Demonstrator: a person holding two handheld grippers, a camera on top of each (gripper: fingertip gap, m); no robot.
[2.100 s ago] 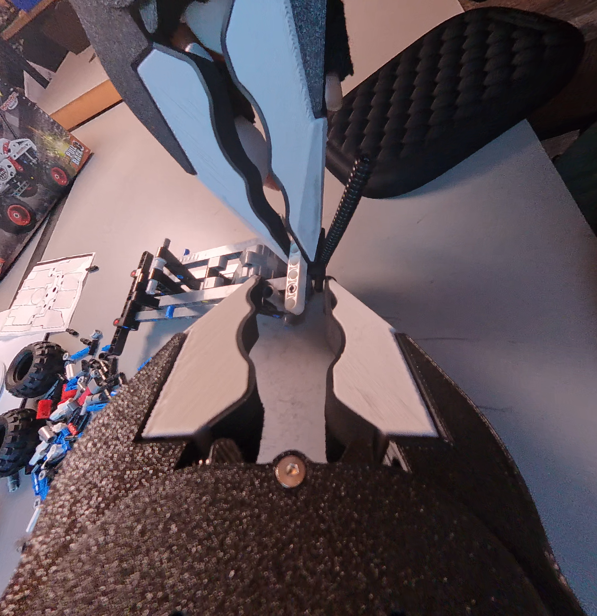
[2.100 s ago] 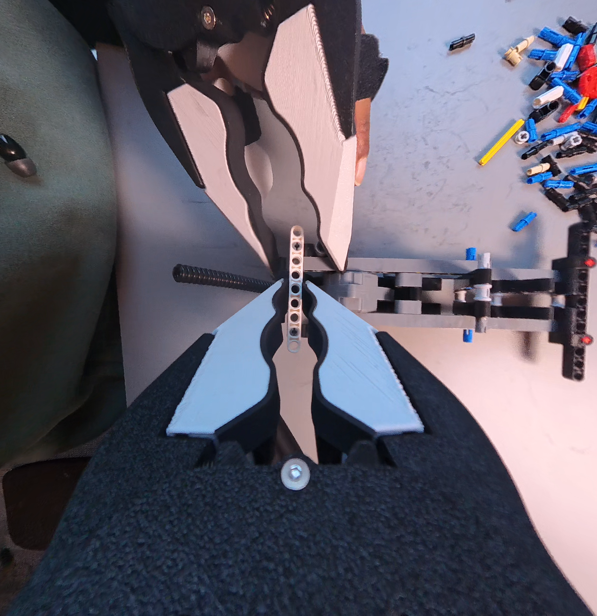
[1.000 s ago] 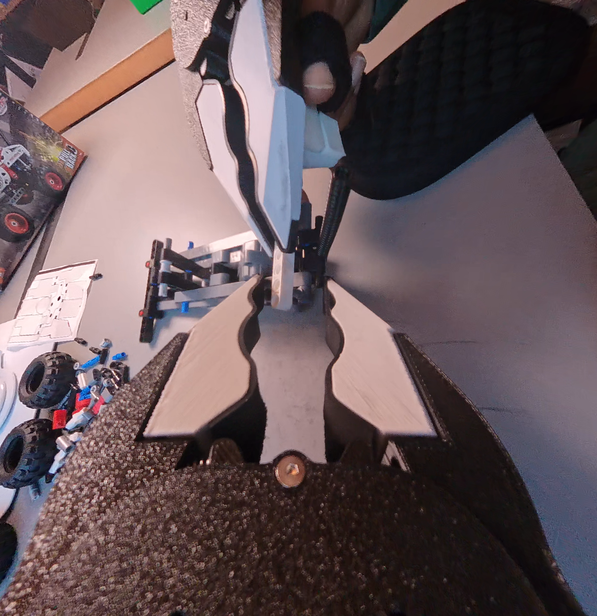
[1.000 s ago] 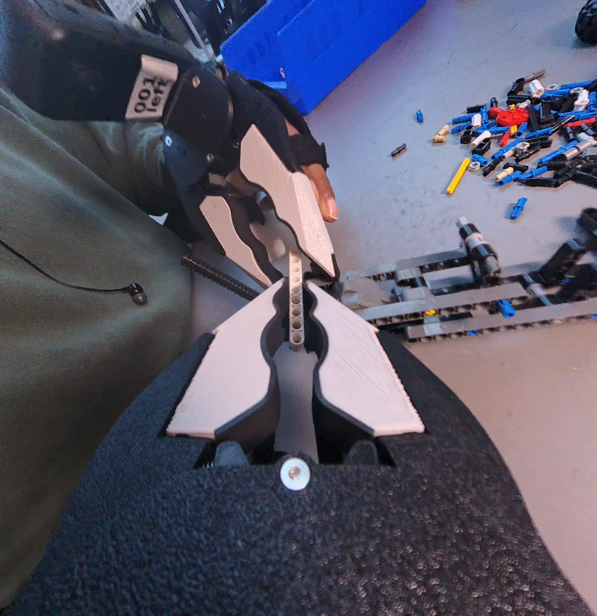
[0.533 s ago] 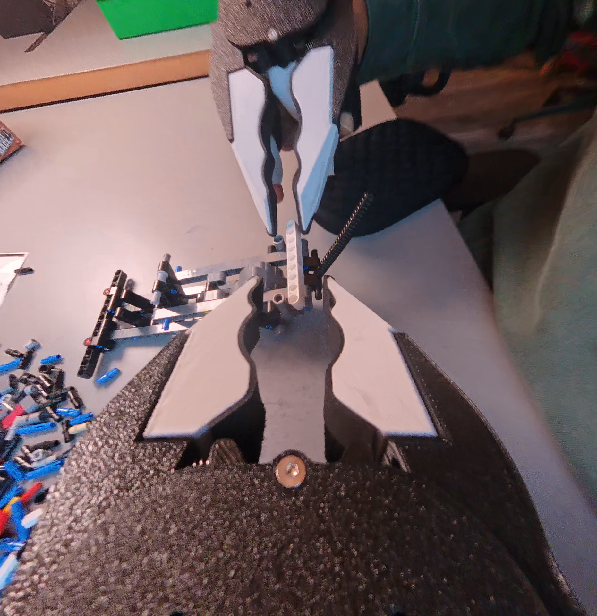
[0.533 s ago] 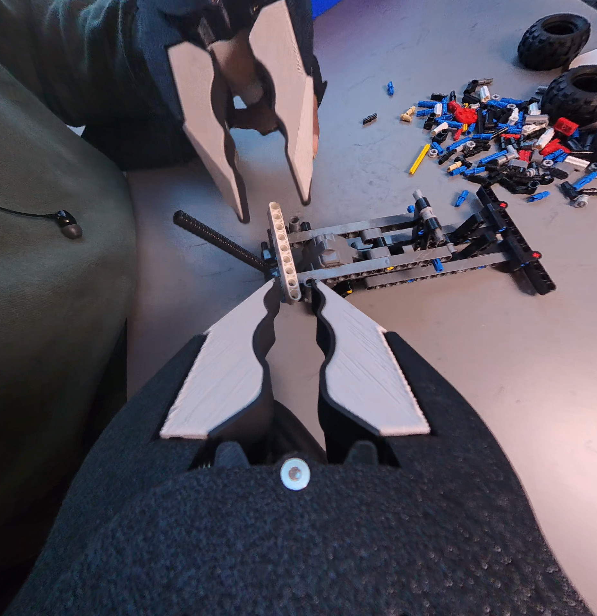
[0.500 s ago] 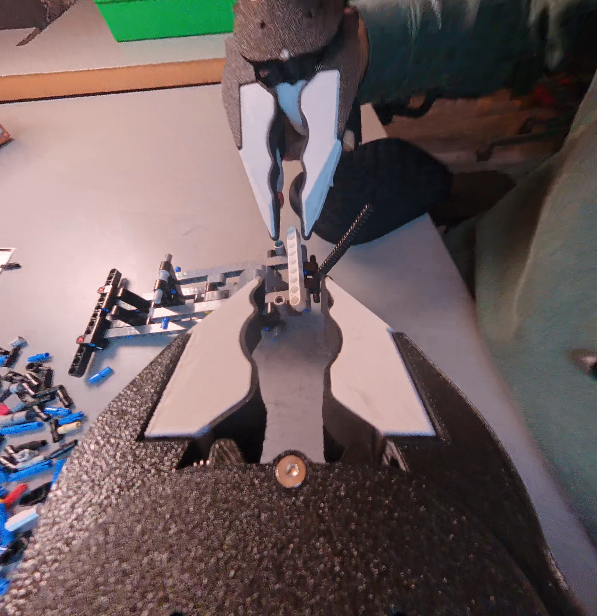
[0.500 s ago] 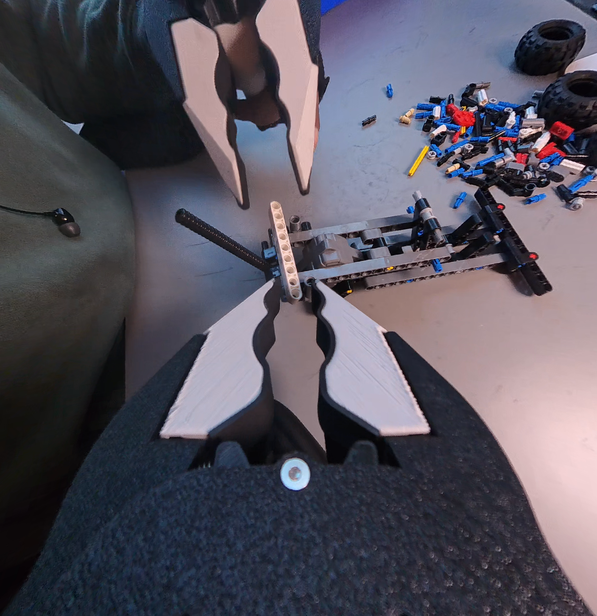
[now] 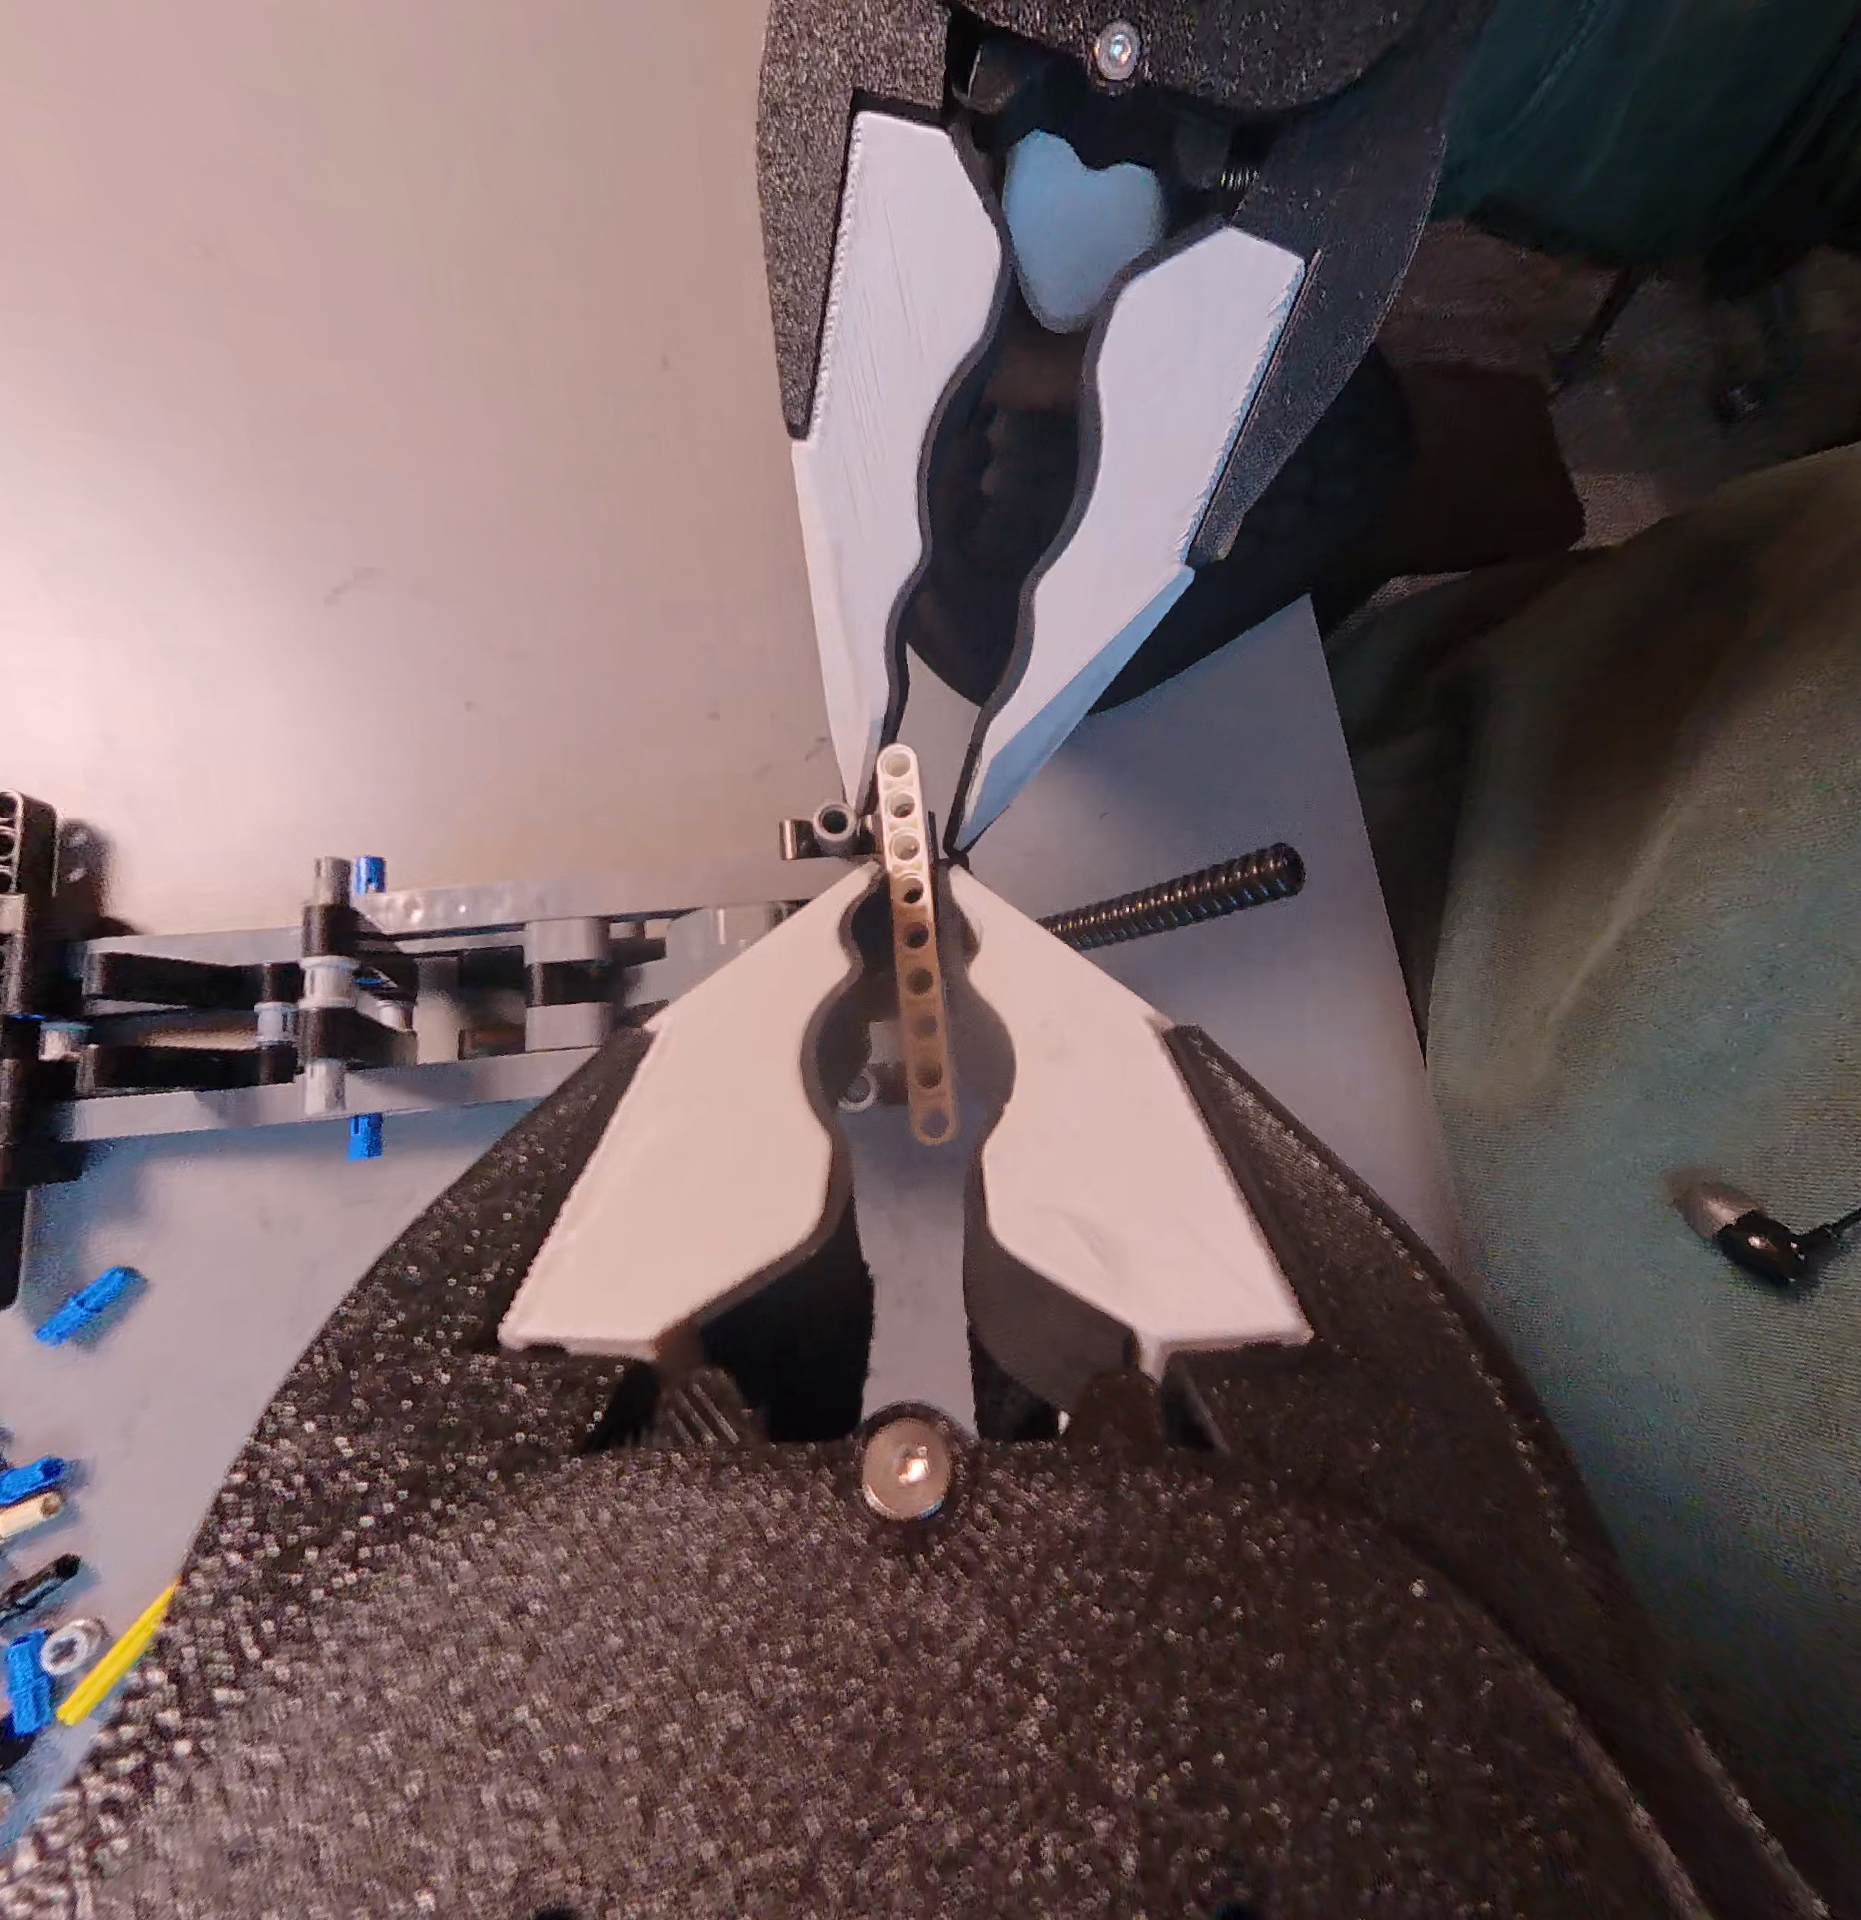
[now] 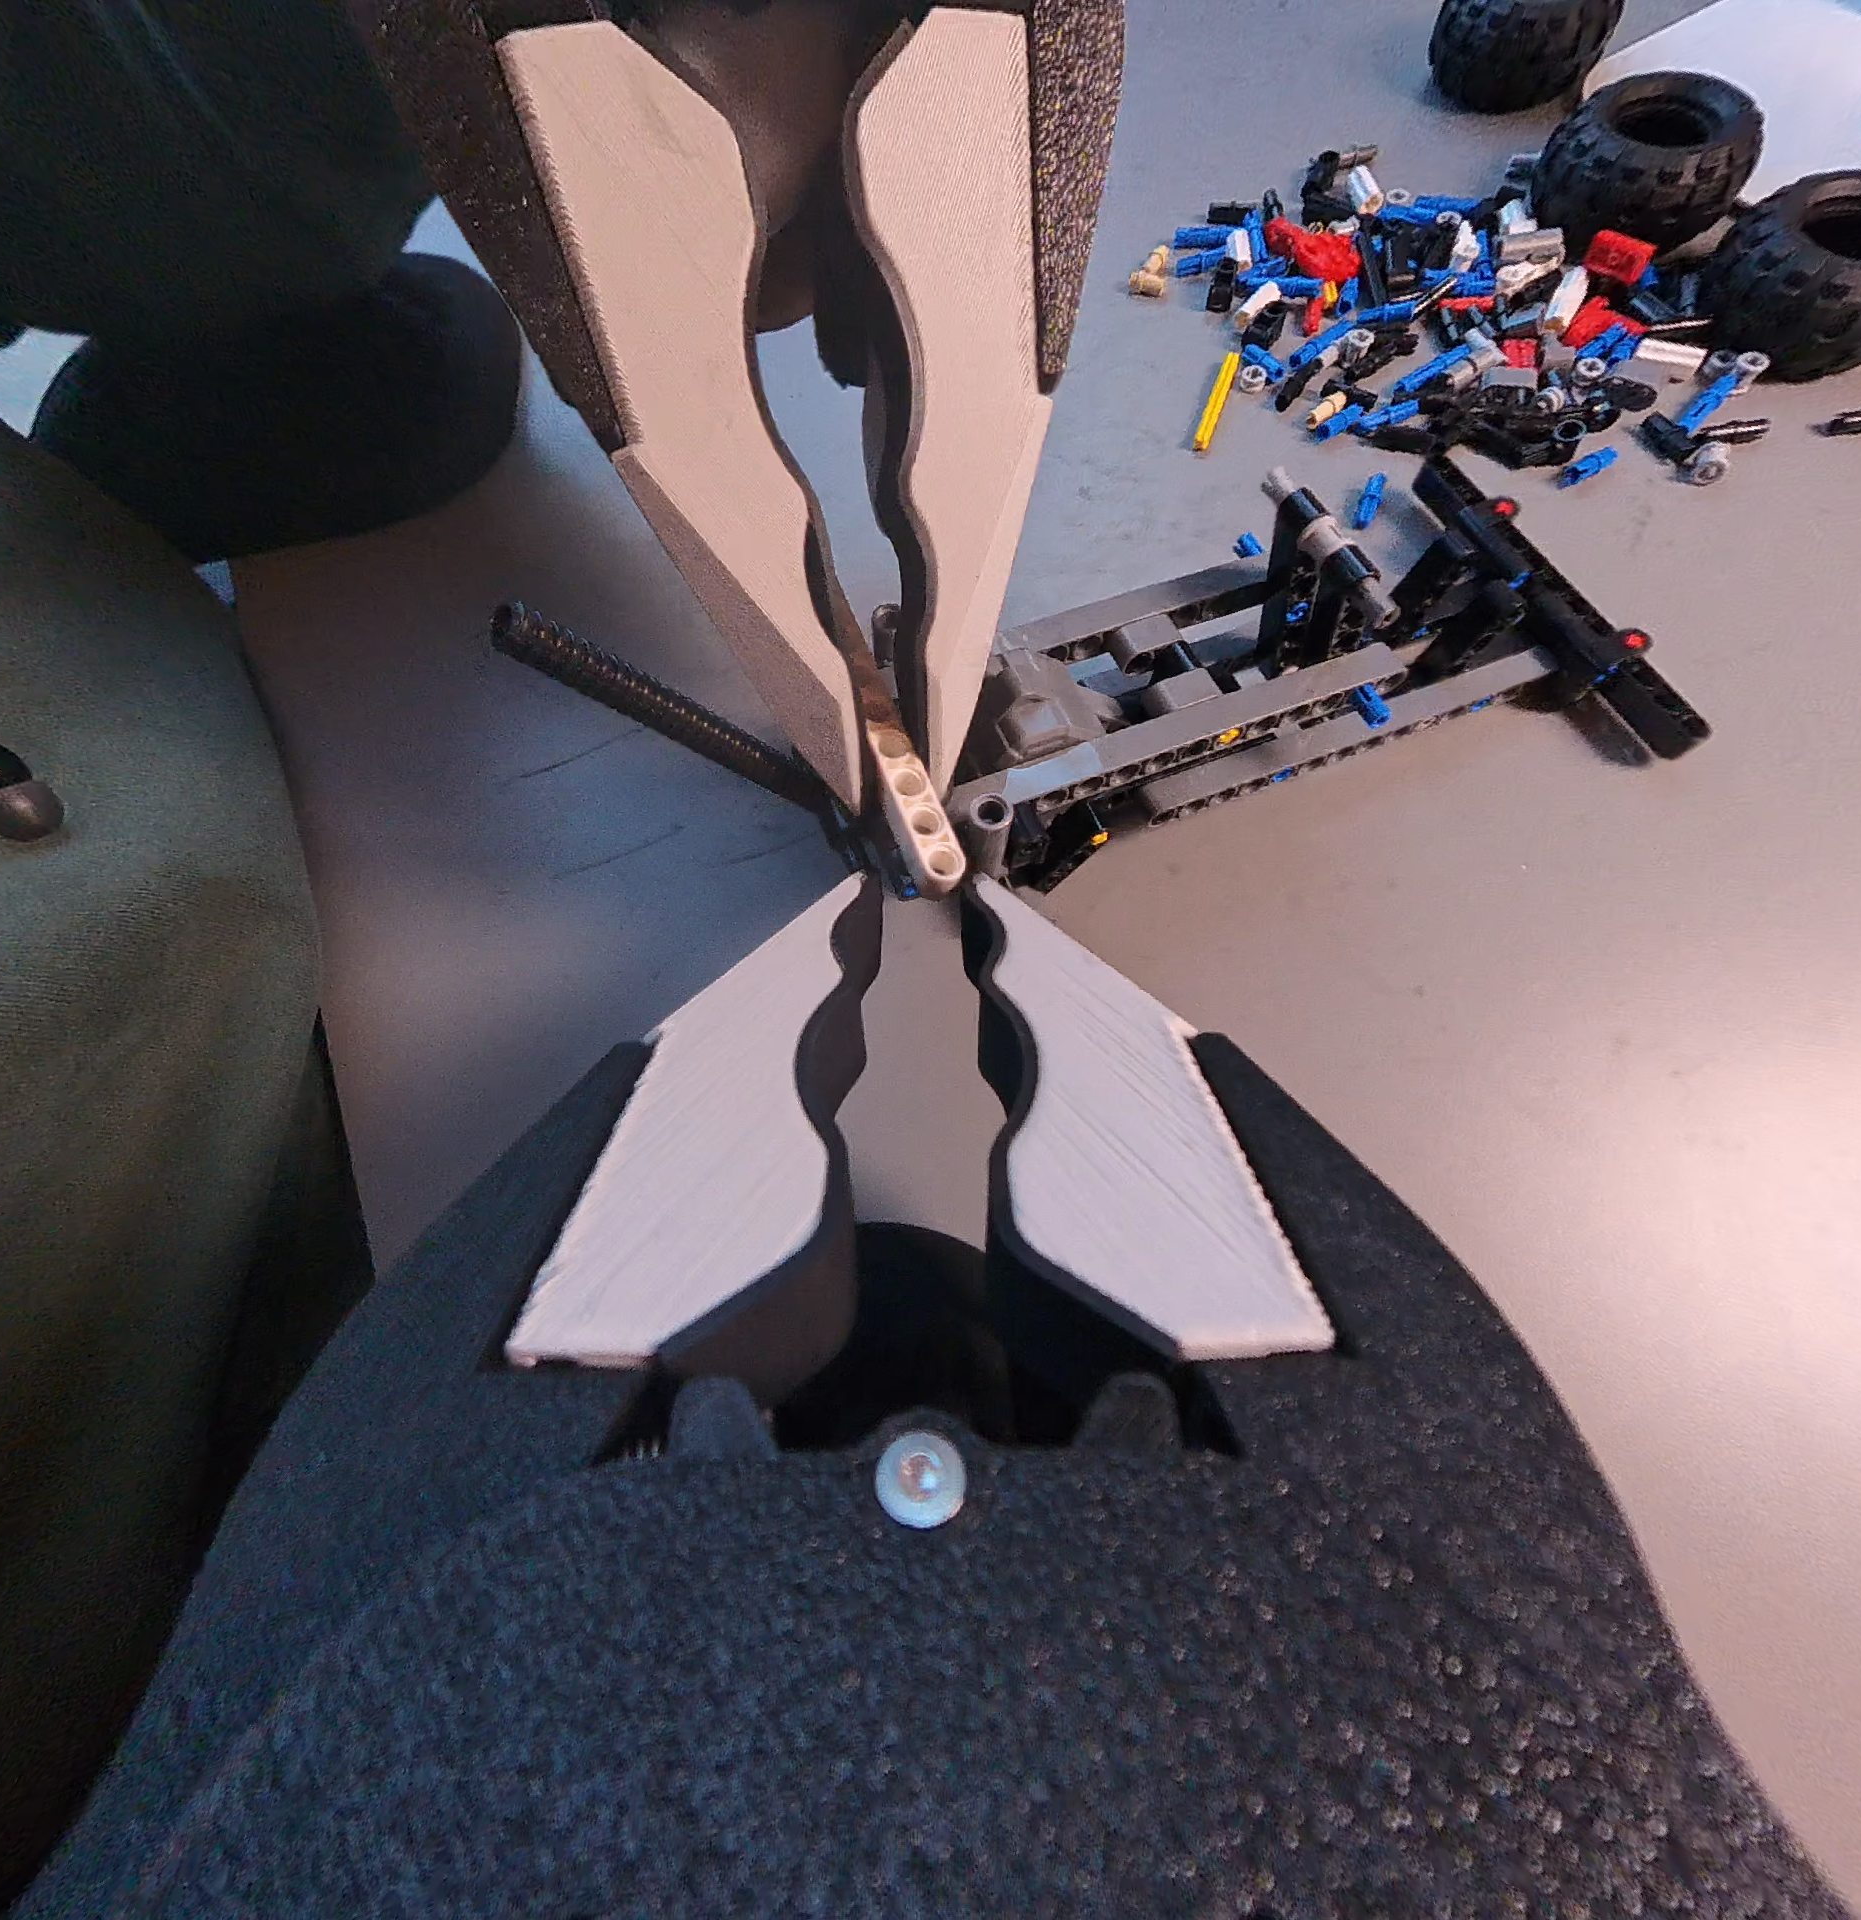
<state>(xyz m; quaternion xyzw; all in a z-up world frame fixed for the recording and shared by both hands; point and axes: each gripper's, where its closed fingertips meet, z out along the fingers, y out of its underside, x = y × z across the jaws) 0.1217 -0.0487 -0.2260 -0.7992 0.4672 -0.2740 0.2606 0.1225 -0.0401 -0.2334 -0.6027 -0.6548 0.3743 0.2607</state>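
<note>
**Claws.** The left claw (image 9: 910, 868) is clenched on the white perforated beam (image 9: 918, 966). Its two fingers flank the beam's upper half, and the lower half lies back in the hollow between them. The right claw (image 10: 915, 888) comes in from the opposite side with its jaws narrowly parted. Its tips sit at the beam's far end without a visible clamp on it.

**Location.** The beam sits at one end of the grey-and-black chassis frame (image 9: 469, 966). This is the end where a black ribbed rod (image 9: 1175, 894) sticks out. We cannot tell whether the beam is pinned to the frame.

**Handling.** We judge the beam light, rigid and smooth-sided. It is likely to pivot if pinched at a single hole. Grip across the flat faces near mid-length or at an end.

**Orientation.** The long axis runs crosswise to the frame's long rails and in line with the left claw's fingers. The far end points at the right claw.

**Surroundings.** Beyond the frame's other end, a pile of loose parts (image 10: 1445, 301) and black tyres (image 10: 1653, 145) lie on the tabletop (image 9: 386, 416).
</note>
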